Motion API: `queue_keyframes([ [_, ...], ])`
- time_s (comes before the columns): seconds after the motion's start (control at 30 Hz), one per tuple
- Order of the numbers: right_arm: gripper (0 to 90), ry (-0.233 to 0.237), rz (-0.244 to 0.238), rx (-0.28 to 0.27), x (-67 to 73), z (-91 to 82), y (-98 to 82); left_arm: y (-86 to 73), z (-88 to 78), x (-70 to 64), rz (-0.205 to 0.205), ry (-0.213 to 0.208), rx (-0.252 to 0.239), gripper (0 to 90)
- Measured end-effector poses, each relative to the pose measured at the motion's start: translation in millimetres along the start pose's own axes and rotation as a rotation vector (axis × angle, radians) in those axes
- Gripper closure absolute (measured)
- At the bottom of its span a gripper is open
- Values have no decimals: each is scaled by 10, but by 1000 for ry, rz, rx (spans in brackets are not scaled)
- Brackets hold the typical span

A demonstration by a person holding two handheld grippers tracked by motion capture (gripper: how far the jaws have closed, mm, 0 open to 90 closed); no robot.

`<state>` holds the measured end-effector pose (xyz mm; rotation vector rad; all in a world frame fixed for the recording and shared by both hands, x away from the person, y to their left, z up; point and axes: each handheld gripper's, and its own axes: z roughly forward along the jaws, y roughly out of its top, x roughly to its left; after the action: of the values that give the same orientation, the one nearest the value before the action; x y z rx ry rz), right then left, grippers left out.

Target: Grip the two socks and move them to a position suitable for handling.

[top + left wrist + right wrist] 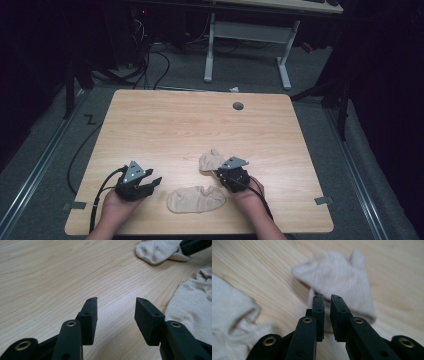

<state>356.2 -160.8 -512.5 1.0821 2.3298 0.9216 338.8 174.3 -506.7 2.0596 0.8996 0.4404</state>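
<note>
Two beige socks are seen on the near half of the wooden table (165, 125). The flat sock (196, 199) is laid at about six o'clock from the table's middle, between the two hands; the crumpled sock (211, 161) is found just beyond it, toward five o'clock.

The right gripper (226, 176) is held against the near edge of the crumpled sock (337, 280). In the right gripper view its jaws are drawn nearly together, a narrow slit left between the pads; whether a fold of cloth is caught there cannot be told, as the sock is blurred and the tips cover its hem. The flat sock (232, 315) is cut off at nine o'clock in that view.

The left gripper (150, 182) is kept at about seven o'clock on the table, well apart from the crumpled sock and near the toe of the flat one. Its jaws are spread wide over bare wood, nothing between them. In the left gripper view the flat sock (192, 307) is cut off at three o'clock.

A grey cable port (238, 106) is set near the far edge. Beyond the table, a white desk frame (247, 35) and loose cables (150, 65) are made out on the dim floor. Pieces of tape (74, 205) mark the near corners. No writing can be read.
</note>
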Motion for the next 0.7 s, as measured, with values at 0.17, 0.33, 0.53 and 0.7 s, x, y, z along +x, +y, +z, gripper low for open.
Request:
queue_keyframes([
  [0.17, 679, 36, -3, -31, 83, 34, 264, 10, -8, 11, -25, -7, -15, 534],
  [0.33, 570, 51, -67, 27, 248, 294, 484, 22, 13, 21, -22, -14, -12, 535],
  [0.53, 630, 25, -62, 121, 174, 477, 426, 10, -20, 19, -9, -4, -13, 535],
  [0.7, 832, 18, -71, 117, 178, 461, 412, 4, -50, 18, -16, -3, -18, 540],
])
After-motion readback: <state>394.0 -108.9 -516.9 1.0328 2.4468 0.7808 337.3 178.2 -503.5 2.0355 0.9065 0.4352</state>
